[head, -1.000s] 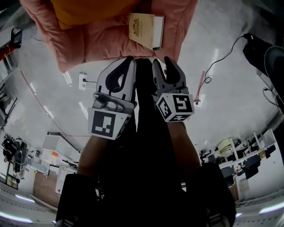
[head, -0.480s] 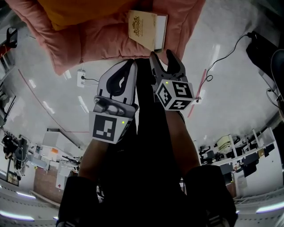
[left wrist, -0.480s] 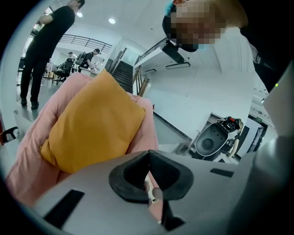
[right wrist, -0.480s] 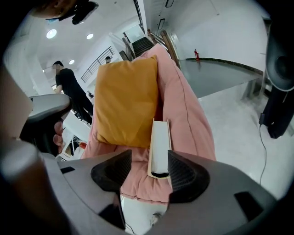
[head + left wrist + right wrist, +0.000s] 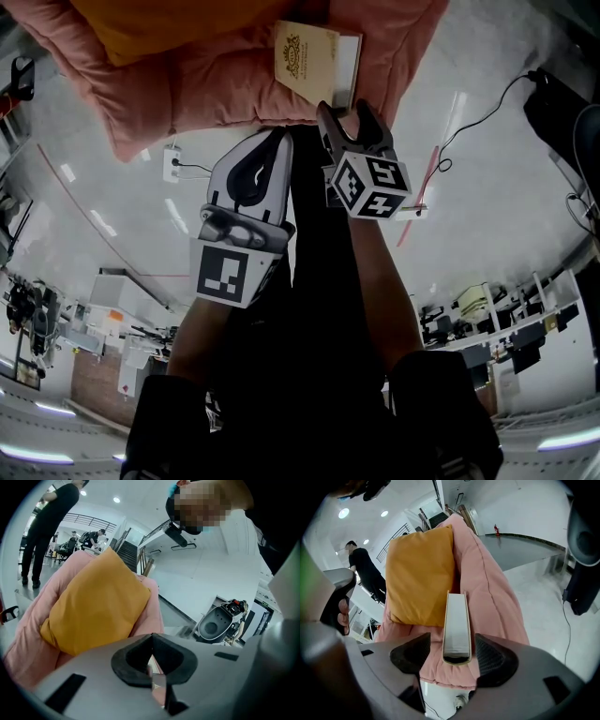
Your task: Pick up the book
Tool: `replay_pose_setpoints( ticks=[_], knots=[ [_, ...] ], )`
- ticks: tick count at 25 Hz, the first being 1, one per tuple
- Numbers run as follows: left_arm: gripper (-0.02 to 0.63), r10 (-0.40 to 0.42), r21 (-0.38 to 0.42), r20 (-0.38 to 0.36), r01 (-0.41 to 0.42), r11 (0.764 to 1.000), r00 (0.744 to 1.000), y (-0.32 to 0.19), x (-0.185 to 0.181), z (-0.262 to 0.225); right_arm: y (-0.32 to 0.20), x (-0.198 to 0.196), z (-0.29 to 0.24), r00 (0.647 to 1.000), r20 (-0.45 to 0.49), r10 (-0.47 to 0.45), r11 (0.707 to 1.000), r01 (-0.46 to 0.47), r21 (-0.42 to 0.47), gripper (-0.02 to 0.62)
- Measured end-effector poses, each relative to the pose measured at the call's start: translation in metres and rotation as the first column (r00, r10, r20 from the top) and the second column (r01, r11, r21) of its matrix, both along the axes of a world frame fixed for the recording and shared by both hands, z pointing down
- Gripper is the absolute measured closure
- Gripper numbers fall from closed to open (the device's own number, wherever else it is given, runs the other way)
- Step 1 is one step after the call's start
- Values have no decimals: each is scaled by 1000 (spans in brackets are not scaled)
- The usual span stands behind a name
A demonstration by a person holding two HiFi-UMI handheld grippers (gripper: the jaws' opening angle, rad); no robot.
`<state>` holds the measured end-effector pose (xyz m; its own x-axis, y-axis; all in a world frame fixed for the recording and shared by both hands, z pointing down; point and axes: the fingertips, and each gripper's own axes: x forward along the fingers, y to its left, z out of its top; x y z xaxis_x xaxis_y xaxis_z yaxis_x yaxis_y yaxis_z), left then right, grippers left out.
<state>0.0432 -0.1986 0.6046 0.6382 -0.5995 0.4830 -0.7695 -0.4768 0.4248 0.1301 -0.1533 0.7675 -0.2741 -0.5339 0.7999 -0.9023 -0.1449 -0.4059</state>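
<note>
The room has a glossy pale floor (image 5: 506, 234), white walls (image 5: 206, 573), a dark staircase (image 5: 127, 554) and round ceiling lights (image 5: 116, 500).

Pink quilted cushion (image 5: 216, 94), orange pillow (image 5: 169, 23) and book (image 5: 305, 58) on it

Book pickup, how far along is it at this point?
Done: the right tongs are lined up on the book, and its near end shows between the jaws. In hand: those jaws are opening, with the pads not touching it. To do: close on the book and lift it off the pink quilt. The left tongs are shut and empty.
</note>
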Motion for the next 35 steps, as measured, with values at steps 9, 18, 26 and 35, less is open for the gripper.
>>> replay_pose_setpoints(
  ticks=[9,18,26,35],
  knots=[
    [597,0,-14,-10,0,1000,1000,0,1,8,-3,-4,17,998,8,-64,997,64,-30,305],
    [597,-9,-30,-9,9,1000,1000,-1,-2,14,-5,-8,30,994,0,-109,991,108,-75,304],
    [597,-10,-35,-10,9,999,1000,0,-5,20,-6,-8,44,991,-29,-128,983,123,-138,305],
    [597,-20,-30,-5,19,999,1000,0,-10,18,-6,-6,45,988,-53,-142,978,132,-159,347]
  ],
)
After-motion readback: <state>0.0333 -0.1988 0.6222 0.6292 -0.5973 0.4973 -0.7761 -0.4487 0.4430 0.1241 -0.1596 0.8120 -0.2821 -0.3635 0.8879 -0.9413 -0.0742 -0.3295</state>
